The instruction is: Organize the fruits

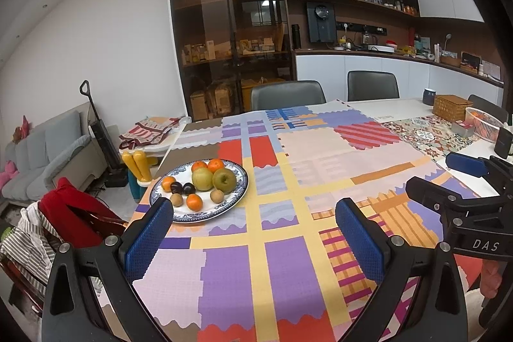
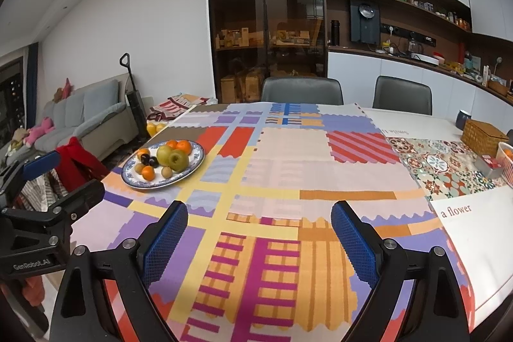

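A round blue-and-white patterned china plate (image 1: 224, 210) of oranges, green apples and kiwis is sitting on the patchwork tablecloth (image 1: 282, 262), ahead and left of both grippers. The left gripper (image 1: 255, 233) is hovering nearer it, jaws spread and empty; the right gripper (image 2: 259, 236) is waiting farther right, likewise spread.

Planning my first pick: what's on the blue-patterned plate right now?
On the plate: two green apples, four oranges, two dark plums, two brown kiwis. Anything behind the apples is hidden.
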